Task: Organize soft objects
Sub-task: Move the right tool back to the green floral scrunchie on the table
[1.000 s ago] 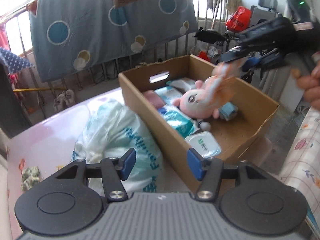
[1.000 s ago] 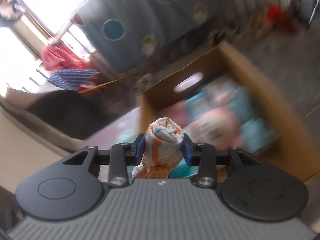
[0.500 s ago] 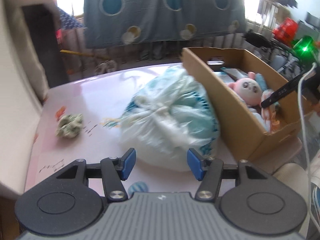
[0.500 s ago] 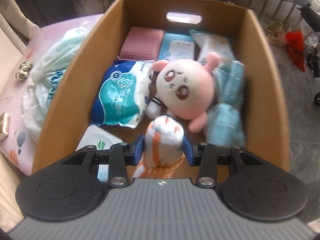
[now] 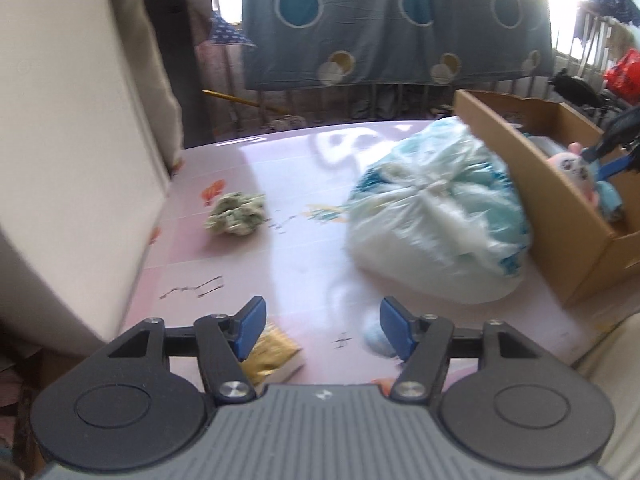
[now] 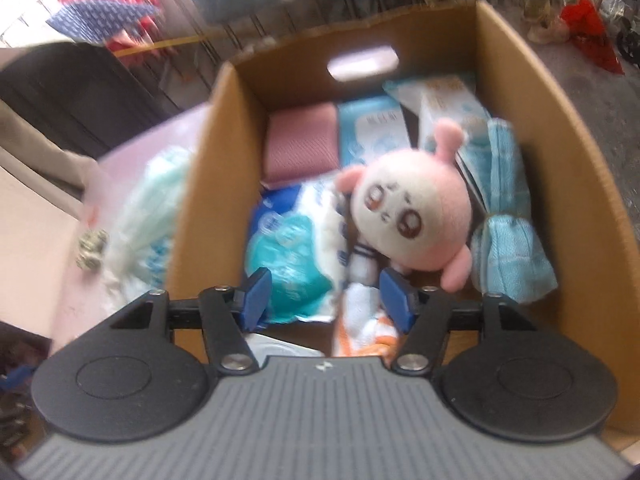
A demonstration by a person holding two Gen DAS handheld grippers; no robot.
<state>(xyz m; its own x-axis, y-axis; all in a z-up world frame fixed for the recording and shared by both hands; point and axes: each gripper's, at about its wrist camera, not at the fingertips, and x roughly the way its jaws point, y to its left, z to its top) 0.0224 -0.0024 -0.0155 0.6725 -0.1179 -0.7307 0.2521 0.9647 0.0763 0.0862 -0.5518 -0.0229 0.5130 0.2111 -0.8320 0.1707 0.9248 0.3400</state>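
Observation:
My right gripper (image 6: 326, 286) hangs over the cardboard box (image 6: 208, 200) with its jaws opening. The rolled orange-and-white towel (image 6: 362, 320) lies loose below them, close to the right finger, and neither pad presses on it. A pink plush toy (image 6: 412, 220), a tissue pack (image 6: 292, 256), a pink cloth (image 6: 300, 144) and a blue towel (image 6: 508, 240) fill the box. My left gripper (image 5: 322, 316) is over the pink table (image 5: 248, 272), its jaws opening with nothing between them. A green crumpled cloth (image 5: 236, 219) lies ahead to the left, and a tied plastic bag (image 5: 436, 216) leans against the box (image 5: 552, 184).
A gold packet (image 5: 272, 356) and a small pale blue thing (image 5: 376, 340) lie just under my left fingers. A white panel (image 5: 72, 160) borders the table on the left. A blue spotted blanket (image 5: 392, 24) hangs on the railing behind.
My right gripper came down over the box and let go of the rolled towel, which dropped from between the pads. My left gripper swung left, away from the box, over the table, and its jaws widened.

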